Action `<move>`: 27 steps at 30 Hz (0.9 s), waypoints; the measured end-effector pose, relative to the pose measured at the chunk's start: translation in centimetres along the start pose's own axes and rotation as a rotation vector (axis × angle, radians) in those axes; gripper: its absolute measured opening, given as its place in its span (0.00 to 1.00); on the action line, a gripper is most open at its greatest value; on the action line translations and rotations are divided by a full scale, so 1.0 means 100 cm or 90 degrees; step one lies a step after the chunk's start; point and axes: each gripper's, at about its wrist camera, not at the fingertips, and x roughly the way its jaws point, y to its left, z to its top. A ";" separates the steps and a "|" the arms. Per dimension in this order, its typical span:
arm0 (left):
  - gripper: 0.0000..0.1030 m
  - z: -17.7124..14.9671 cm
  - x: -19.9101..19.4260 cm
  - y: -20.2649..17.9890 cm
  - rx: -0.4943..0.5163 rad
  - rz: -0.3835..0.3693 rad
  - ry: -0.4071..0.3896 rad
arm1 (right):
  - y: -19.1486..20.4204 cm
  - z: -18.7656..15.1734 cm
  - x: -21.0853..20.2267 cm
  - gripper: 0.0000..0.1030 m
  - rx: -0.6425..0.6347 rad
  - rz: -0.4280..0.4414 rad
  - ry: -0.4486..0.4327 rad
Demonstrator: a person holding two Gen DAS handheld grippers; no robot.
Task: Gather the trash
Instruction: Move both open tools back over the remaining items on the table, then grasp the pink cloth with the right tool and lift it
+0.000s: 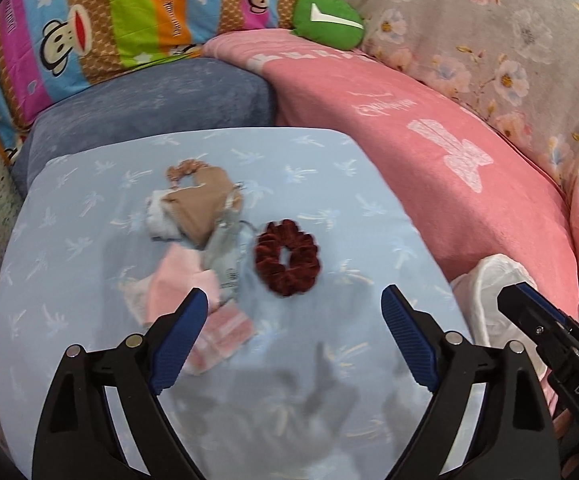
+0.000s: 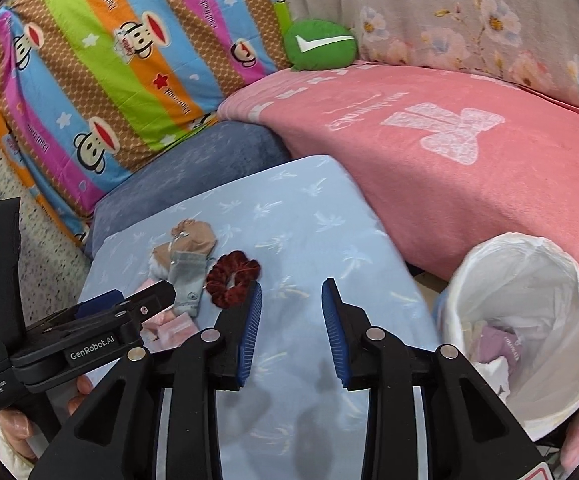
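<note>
The right wrist view alone looks down into the white-lined trash bin (image 2: 529,320), which stands to the right of the right gripper's (image 2: 291,320) jaws, with a few scraps lying at its bottom. In the left wrist view only a crumpled edge of that liner (image 1: 489,280) shows, beyond the right jaw of the left gripper (image 1: 293,308). The right view also shows a hand (image 2: 17,424) holding the left tool.

Both grippers hang over a pale blue cushion (image 1: 329,168) with a faint palm print. A pink blanket (image 1: 429,152) lies to the right of the jaws, a darker blue pillow (image 1: 161,100) and a striped monkey-print cover (image 1: 109,12) lie beyond them, and a small green pouch (image 1: 327,20) sits at the far edge against floral fabric (image 1: 489,32).

The trash heap (image 1: 197,240), made of tan, white, pink and grey scraps, lies ahead of the left gripper's left jaw. A dark red scrunchie (image 1: 287,256) rests just beside it, ahead between the jaws.

The left gripper's jaws stand spread wide with nothing between them. The right gripper's jaws are partly parted and likewise empty.
</note>
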 end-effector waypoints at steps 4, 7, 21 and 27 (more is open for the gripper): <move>0.82 -0.008 -0.003 0.026 -0.001 0.020 -0.004 | 0.022 -0.005 0.012 0.32 -0.021 0.016 0.014; 0.82 -0.017 -0.005 0.043 0.021 0.046 -0.006 | 0.038 -0.008 0.020 0.32 -0.036 0.028 0.025; 0.82 -0.030 -0.003 0.122 -0.066 0.096 0.018 | 0.112 -0.022 0.076 0.43 -0.085 0.109 0.087; 0.82 -0.028 0.004 0.142 -0.078 0.096 0.020 | 0.134 -0.019 0.110 0.43 -0.062 0.146 0.127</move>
